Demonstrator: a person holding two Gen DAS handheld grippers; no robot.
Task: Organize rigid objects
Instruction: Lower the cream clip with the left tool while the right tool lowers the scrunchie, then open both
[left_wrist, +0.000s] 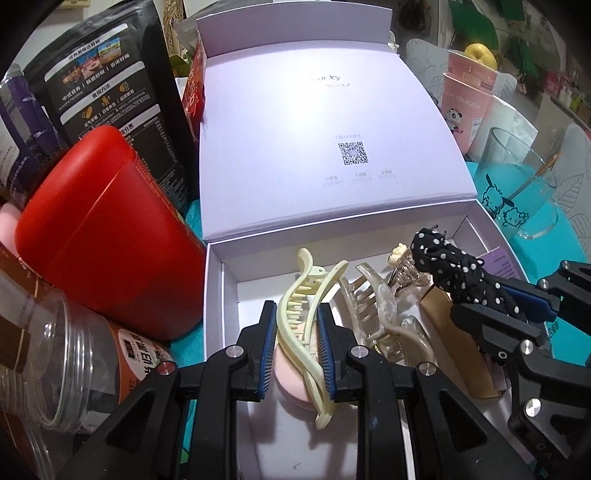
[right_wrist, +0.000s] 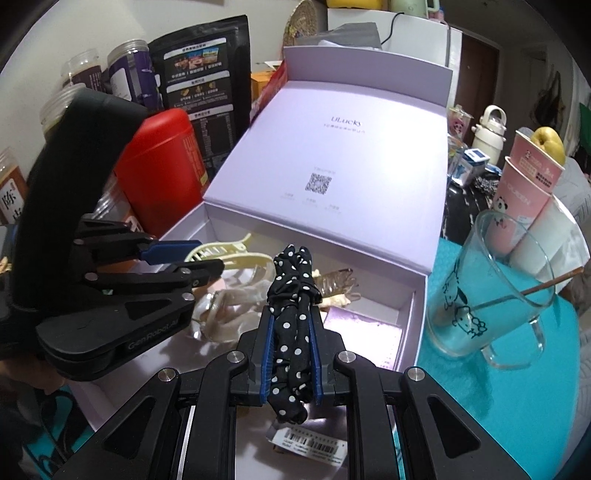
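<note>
Cream claw clip, curved, toothed; polka-dot scrunchie.

A cream hair claw and a black polka-dot hair tie hung over the open white box of clips.

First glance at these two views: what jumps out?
The open white box sits centre, its lid propped up behind. Over it, the left hand-held gripper pinches a cream claw clip and the right hand-held gripper pinches a black polka-dot hair tie. A red canister crowds the box's left; a glass mug stands right.
</note>
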